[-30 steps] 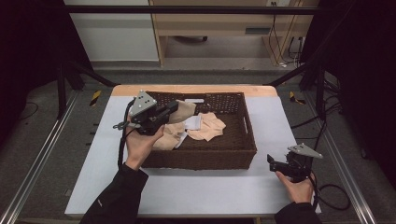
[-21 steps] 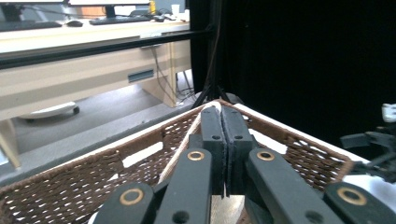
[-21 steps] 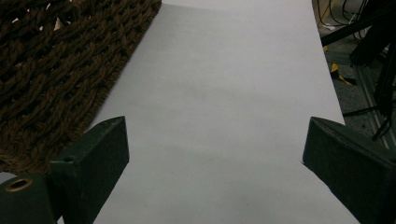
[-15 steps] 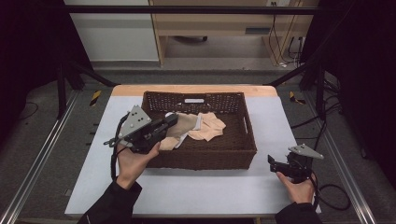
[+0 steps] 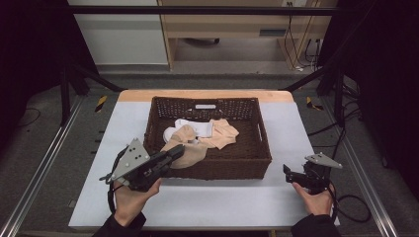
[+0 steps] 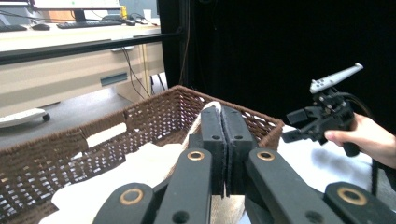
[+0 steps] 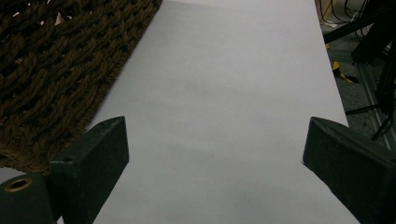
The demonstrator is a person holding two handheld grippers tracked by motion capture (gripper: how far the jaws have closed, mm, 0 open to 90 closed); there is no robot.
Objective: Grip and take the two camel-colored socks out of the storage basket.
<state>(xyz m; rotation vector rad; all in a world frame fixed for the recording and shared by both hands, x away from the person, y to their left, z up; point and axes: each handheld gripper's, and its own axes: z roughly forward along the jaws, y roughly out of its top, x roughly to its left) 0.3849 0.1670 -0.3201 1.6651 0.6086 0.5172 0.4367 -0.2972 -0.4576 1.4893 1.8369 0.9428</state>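
1. While the left claw (image 5: 179,150) is pressed shut on a tan sock (image 5: 190,148), the sock is only part way out of the brown basket (image 5: 257,123). It hangs over the near wall, at the lower left of the basket in the high view.
2. So the job looks like it has just begun: one sock is being pulled out, and it is not yet down on the white worktop (image 5: 222,197).
3. In the left gripper view the two black jaws sit tight together in the middle of the frame, with pale cloth (image 6: 140,163) bunched under and behind them.
4. More is left inside the basket. A white sock (image 5: 190,126) lies near the middle, and another tan sock (image 5: 222,134) lies just to the right of it, touching it.
5. There may be more socks under these; the pile is too lumpy to count.
6. At the lower right of the high view, the right claw (image 5: 288,170) waits on the worktop, just beside the basket's near right corner. Its jaws are spread wide with nothing between them.
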